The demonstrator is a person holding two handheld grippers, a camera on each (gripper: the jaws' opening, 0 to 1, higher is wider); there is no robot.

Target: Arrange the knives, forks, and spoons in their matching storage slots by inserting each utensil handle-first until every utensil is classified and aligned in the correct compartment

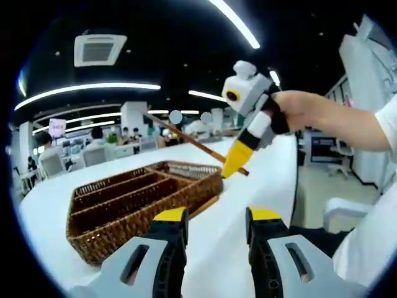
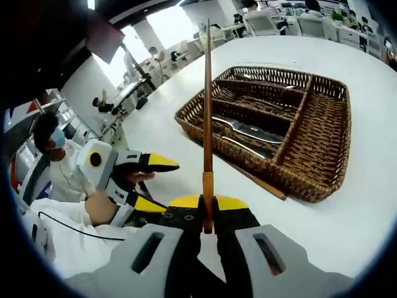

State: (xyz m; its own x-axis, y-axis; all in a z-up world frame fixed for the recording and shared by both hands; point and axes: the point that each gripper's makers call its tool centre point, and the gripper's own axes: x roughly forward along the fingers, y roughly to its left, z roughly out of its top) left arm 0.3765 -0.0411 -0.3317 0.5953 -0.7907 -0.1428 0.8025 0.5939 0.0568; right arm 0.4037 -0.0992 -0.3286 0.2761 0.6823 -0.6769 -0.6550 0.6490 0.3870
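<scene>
R gripper jaws clamped on brown-handled utensil, pointing 12 o'clock toward wicker tray, likely lining up for slot. L gripper jaws apart, empty.

An open-plan office: seated people at desks, office chairs, ceiling light strips, a ceiling air-conditioning unit.

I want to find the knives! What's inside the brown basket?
In the right gripper view, the wicker basket holds silvery utensils lying in its long slots, one like a knife. The wide end slot looks bare. The dark far slots are hard to see into.
</scene>
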